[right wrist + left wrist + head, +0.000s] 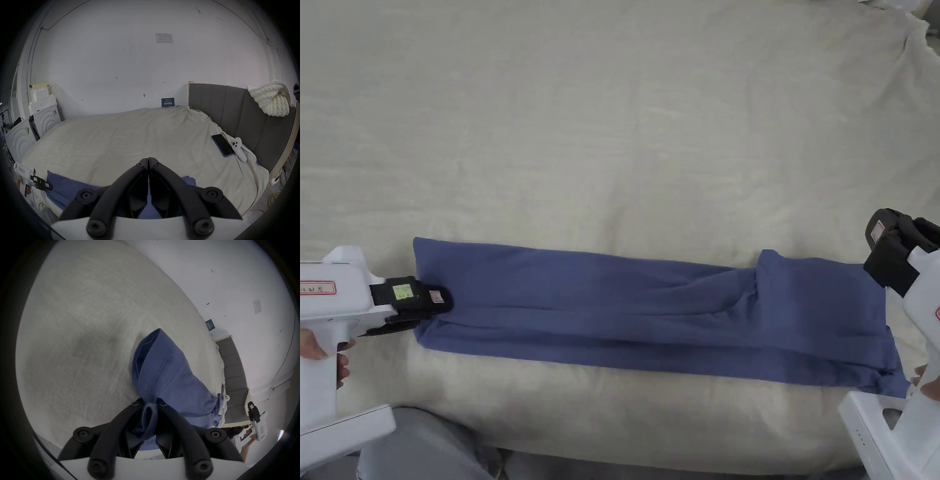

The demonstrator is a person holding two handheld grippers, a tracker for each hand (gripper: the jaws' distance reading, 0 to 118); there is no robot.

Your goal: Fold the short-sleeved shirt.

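A blue short-sleeved shirt (650, 312) lies folded into a long narrow strip across the near part of the bed. My left gripper (440, 299) is at the strip's left end, shut on a bunched fold of the hem (149, 405). The stitched hem (170, 378) runs away from its jaws. My right gripper (878, 244) hovers just off the shirt's right end. Its jaws are pressed together with nothing between them (148, 160), and blue cloth (68, 183) lies below them.
The beige bed sheet (612, 125) stretches far behind the shirt. A phone (223, 145) and a white controller (239, 149) lie by the grey headboard (235, 113), which carries a knit blanket (272, 100). White cabinets (43, 120) stand beyond the bed. The person's knee (425, 444) is at the near edge.
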